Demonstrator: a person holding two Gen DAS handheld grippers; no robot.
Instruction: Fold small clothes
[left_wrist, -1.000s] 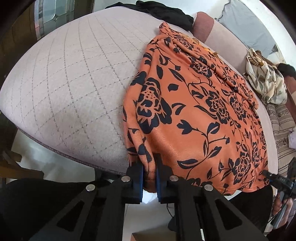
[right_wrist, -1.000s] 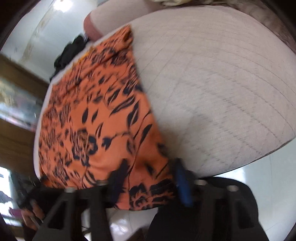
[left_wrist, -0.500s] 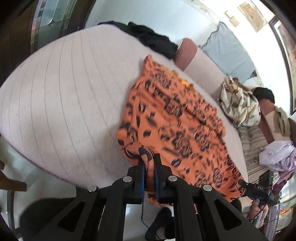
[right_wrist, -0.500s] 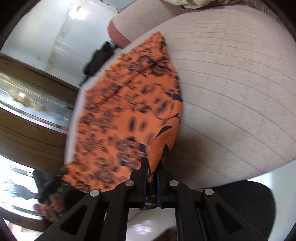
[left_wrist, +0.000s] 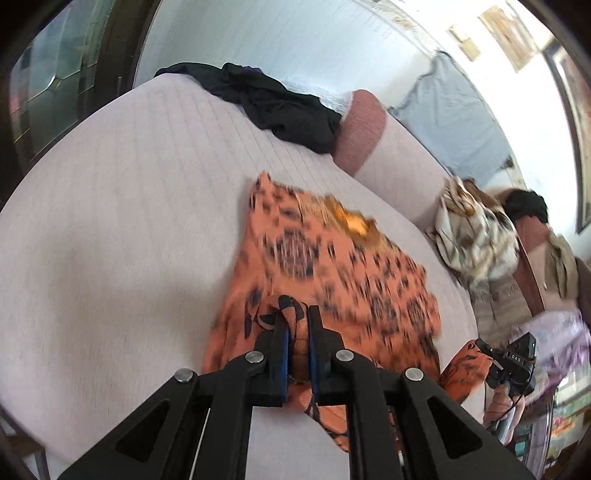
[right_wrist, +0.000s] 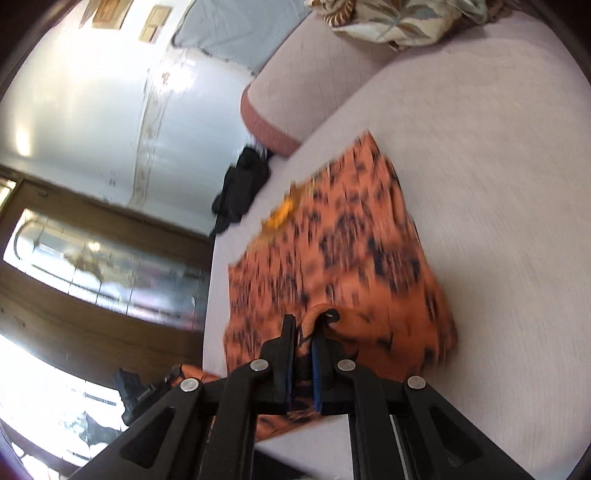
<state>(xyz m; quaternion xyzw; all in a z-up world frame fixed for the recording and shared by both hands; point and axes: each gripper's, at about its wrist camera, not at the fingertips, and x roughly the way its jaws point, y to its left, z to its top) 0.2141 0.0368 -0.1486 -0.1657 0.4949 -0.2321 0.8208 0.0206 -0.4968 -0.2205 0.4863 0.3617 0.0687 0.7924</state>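
A pale quilted sofa seat (left_wrist: 122, 206) is overlooked by a white wall (right_wrist: 92, 74) and a wood-framed glass door (right_wrist: 85, 266). The orange floral garment (left_wrist: 332, 266) is pinched by the closed left gripper (left_wrist: 295, 332) and right gripper (right_wrist: 303, 338). A black garment (left_wrist: 280, 103) is heaped behind it.

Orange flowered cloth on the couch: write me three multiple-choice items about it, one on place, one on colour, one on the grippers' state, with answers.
1. Where does the black garment lie relative to the orange cloth?
A. On top of it
B. Beyond it, at the far end of the couch seat
C. On the floor

2. What colour is the pattern on the orange cloth?
A. White
B. Green
C. Black

3. What are the two grippers doing?
A. Both shut on the cloth
B. Both open, empty
C. Only the left holds the cloth

Answers: 1 B, the garment sits past the cloth's far edge, near the backrest. 2 C, dark flowers cover the orange. 3 A, the left gripper and right gripper each show cloth pinched between their fingers.
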